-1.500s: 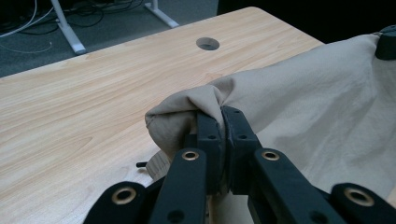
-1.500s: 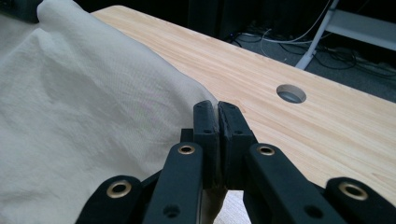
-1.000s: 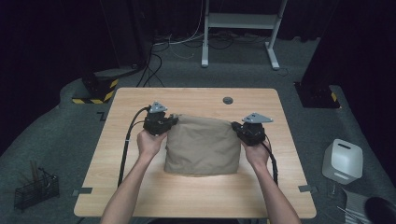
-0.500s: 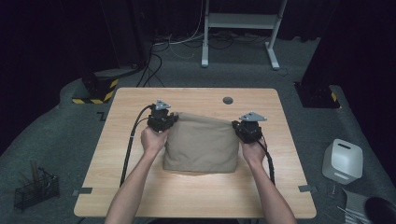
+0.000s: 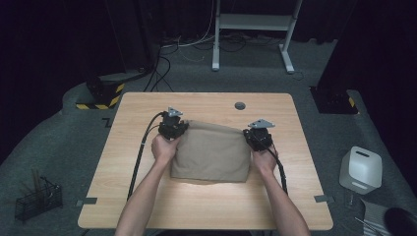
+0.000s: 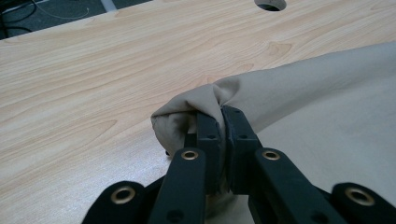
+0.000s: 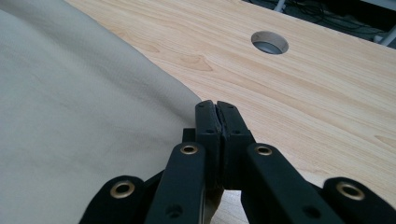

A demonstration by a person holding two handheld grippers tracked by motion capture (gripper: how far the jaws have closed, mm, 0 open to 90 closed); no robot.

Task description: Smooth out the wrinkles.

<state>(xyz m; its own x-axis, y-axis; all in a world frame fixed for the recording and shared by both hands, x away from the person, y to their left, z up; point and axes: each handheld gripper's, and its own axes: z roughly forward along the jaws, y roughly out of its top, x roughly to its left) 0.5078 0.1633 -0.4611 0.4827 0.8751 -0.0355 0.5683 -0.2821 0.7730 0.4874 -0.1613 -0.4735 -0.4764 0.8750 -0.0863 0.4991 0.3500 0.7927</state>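
Observation:
A tan cloth (image 5: 211, 152) lies folded in the middle of the wooden table (image 5: 206, 103). My left gripper (image 5: 176, 129) is shut on the cloth's far left corner, and the bunched fabric (image 6: 187, 116) wraps around the jaw tips of the left gripper (image 6: 220, 116). My right gripper (image 5: 254, 137) is at the far right corner. Its jaws have just closed a little further. In the right gripper view the cloth (image 7: 70, 116) runs up to the right gripper (image 7: 216, 109), whose jaws stand pressed together on a thin edge of it.
A round cable hole (image 5: 240, 105) sits in the table beyond the cloth. On the floor, a white container (image 5: 361, 169) stands at the right and a black wire basket (image 5: 37, 199) at the left. A white frame (image 5: 255, 22) and cables lie at the back.
Both hands have sunk slightly with the cloth's far edge, which now rests lower over the table. The right gripper has shifted a little inward.

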